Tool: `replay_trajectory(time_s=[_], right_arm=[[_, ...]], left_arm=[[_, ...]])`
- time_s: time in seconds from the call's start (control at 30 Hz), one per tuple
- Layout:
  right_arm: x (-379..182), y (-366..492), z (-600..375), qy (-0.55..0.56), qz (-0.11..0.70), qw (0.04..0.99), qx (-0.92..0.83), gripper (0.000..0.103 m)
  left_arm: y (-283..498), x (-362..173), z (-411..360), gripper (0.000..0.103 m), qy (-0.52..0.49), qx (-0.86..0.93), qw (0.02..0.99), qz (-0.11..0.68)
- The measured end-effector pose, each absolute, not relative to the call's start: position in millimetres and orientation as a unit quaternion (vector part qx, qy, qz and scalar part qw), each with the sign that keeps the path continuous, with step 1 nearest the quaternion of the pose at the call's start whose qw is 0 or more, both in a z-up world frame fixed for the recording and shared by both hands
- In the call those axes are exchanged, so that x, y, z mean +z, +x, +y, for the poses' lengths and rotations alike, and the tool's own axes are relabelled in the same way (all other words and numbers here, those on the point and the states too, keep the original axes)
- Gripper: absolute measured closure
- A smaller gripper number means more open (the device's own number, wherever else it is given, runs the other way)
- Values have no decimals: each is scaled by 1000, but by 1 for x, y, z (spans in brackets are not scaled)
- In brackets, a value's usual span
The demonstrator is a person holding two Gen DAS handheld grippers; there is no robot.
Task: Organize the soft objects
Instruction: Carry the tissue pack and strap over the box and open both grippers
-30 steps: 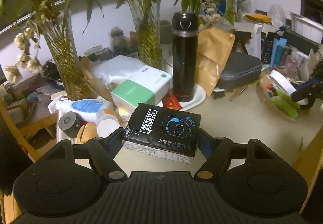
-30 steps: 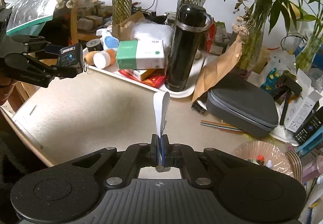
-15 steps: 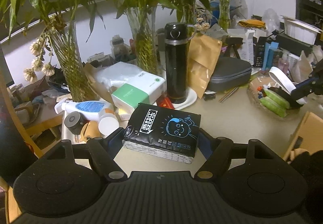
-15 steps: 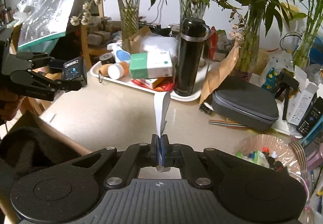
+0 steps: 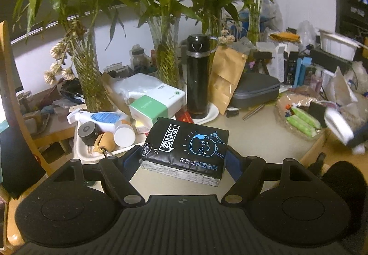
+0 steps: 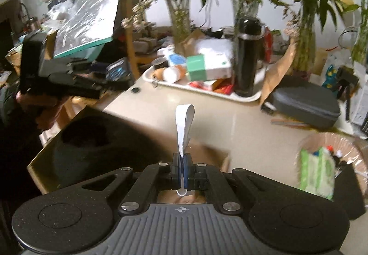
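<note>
while we carry the black tissue pack (image 5: 185, 148) clamped by its two ends in the left gripper (image 5: 181, 160), the clutter behind it has shrunk and spread since a second ago, so we have drawn the pack back off the table (image 5: 250, 127) toward its near edge. it hangs above the bare tabletop, just in front of the white tray (image 5: 208, 114), touching nothing but the pads. the jaws stand about two-thirds open, filled by the pack's width. in the right gripper (image 6: 182, 171) the jaws are pressed fully together on a folded white strip (image 6: 184, 125), which stands up in a loop; this hand too has pulled back, and a dark opening edged in cardboard (image 6: 96, 140) now lies under it. we judge both soft things are heading there.
</note>
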State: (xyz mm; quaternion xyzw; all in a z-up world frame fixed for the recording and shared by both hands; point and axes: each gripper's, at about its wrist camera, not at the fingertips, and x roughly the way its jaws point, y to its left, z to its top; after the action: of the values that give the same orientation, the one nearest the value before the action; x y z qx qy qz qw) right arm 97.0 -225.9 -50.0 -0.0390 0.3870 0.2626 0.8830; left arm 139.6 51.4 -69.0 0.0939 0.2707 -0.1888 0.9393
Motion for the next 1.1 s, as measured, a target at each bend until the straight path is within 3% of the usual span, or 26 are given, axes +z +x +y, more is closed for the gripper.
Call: replay_trajectory(time_s=[0.1, 0.17, 0.23, 0.3, 0.7, 1.1], right_arm=[[-56, 85, -219, -44, 401, 871, 281, 97], [-58, 77, -214, -54, 400, 868, 288, 74], [-54, 72, -215, -59, 380, 877, 288, 14], [-46, 69, -220, -51, 351, 892, 279, 0], [-34, 87, -266, 69, 322, 929, 170, 0], [-27, 85, -279, 98, 287, 942, 145, 0]], left_arm=[[131, -66, 54, 28, 82, -188, 943, 261], [125, -63, 55, 28, 74, -192, 945, 254], [120, -59, 55, 28, 70, -192, 947, 249], [113, -52, 56, 28, 67, -194, 949, 240], [65, -9, 22, 28, 103, -266, 935, 213], [40, -26, -47, 27, 193, -391, 872, 223]])
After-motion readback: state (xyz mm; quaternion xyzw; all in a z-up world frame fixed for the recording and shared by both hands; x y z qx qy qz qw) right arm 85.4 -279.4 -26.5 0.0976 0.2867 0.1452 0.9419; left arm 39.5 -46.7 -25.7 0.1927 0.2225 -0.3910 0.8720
